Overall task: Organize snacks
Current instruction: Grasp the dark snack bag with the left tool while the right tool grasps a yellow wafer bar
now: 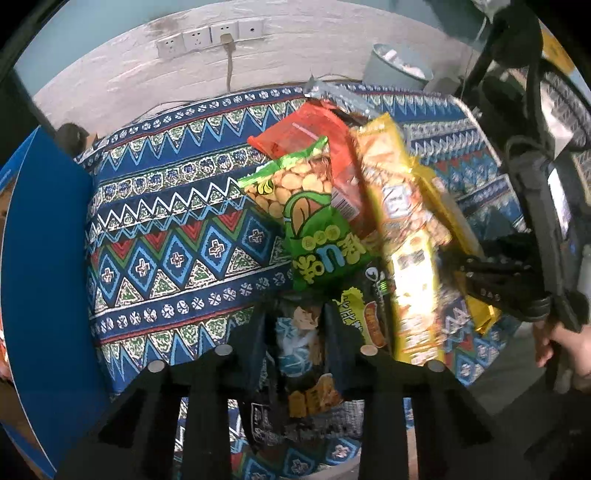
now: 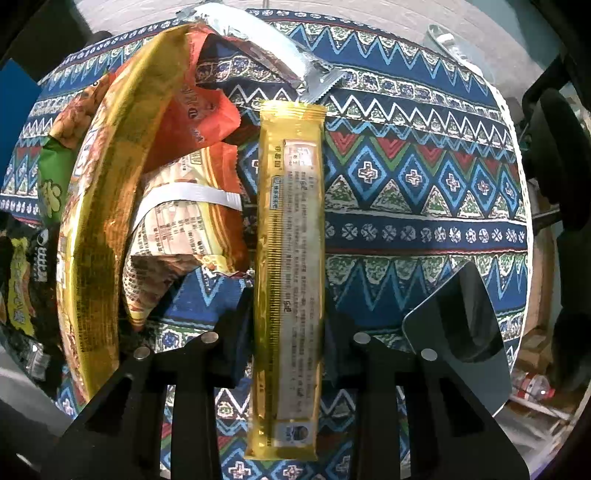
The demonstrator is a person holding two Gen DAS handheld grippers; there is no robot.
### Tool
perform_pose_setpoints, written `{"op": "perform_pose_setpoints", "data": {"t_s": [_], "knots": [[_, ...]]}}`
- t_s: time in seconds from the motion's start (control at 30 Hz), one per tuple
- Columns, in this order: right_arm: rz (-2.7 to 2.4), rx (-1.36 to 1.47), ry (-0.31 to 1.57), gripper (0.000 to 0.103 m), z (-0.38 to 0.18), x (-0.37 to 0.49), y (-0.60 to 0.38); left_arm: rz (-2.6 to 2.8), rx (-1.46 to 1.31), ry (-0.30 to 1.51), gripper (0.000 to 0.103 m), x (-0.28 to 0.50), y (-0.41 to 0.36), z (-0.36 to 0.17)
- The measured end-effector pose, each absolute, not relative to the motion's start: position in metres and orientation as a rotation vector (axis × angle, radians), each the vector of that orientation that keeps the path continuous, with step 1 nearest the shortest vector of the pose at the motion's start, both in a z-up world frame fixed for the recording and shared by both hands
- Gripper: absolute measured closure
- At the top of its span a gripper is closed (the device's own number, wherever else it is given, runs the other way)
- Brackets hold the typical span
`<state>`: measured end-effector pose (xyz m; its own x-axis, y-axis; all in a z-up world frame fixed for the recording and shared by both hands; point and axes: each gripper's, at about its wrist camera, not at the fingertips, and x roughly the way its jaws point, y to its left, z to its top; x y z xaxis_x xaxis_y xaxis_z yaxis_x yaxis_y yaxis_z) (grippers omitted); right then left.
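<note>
My left gripper (image 1: 295,328) is shut on a dark snack bag (image 1: 303,354) with a cartoon figure, at the near edge of the table. Beyond it lie a green peanut bag (image 1: 314,218), a red-orange bag (image 1: 325,136) and a long yellow snack pack (image 1: 402,236). My right gripper (image 2: 288,325) is shut on a long gold snack pack (image 2: 290,258), held lengthwise over the patterned tablecloth (image 2: 424,177). To its left lie a curved gold pack (image 2: 110,206), orange bags (image 2: 192,122), the green bag (image 2: 51,177) and a silver wrapper (image 2: 266,48). The right gripper also shows in the left wrist view (image 1: 495,277).
A blue box wall (image 1: 44,266) stands at the left of the table. A grey bucket (image 1: 399,66) and wall sockets (image 1: 210,35) are behind the table. A dark flat panel (image 2: 461,332) lies at the table's right near edge. A black stand (image 1: 546,184) rises at right.
</note>
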<state>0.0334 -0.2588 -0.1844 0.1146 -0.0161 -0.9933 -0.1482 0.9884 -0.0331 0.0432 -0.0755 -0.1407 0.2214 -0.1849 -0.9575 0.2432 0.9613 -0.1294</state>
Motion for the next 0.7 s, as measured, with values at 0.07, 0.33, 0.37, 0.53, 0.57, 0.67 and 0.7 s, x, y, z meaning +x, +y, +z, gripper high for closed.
{"op": "perform_pose_setpoints", "data": {"t_s": [0.07, 0.33, 0.37, 0.53, 0.57, 0.67, 0.7], "knots": [[0.099, -0.136, 1.438, 0.072, -0.171, 0.037, -0.273, -0.303, 0.026, 1.307, 0.078, 0.043, -0.072, -0.137], [0.108, -0.104, 1.375, 0.072, -0.135, 0.051, -0.291, -0.313, -0.038, 1.323, 0.074, 0.04, -0.069, -0.136], [0.109, -0.099, 1.375, 0.072, -0.133, 0.053, -0.291, -0.316, -0.051, 1.329, 0.068, 0.039, -0.069, -0.137], [0.127, -0.096, 1.392, 0.072, -0.134, 0.051, -0.28, -0.312, -0.056, 1.355, 0.052, 0.035, -0.073, -0.142], [0.131, -0.098, 1.393, 0.072, -0.136, 0.049, -0.284, -0.311, -0.056, 1.357, 0.044, 0.035, -0.074, -0.142], [0.135, -0.102, 1.391, 0.072, -0.138, 0.046, -0.285, -0.314, -0.059, 1.363, 0.033, 0.034, -0.08, -0.146], [0.135, -0.097, 1.392, 0.072, -0.137, 0.049, -0.287, -0.315, -0.054, 1.367, 0.033, 0.033, -0.082, -0.148]]}}
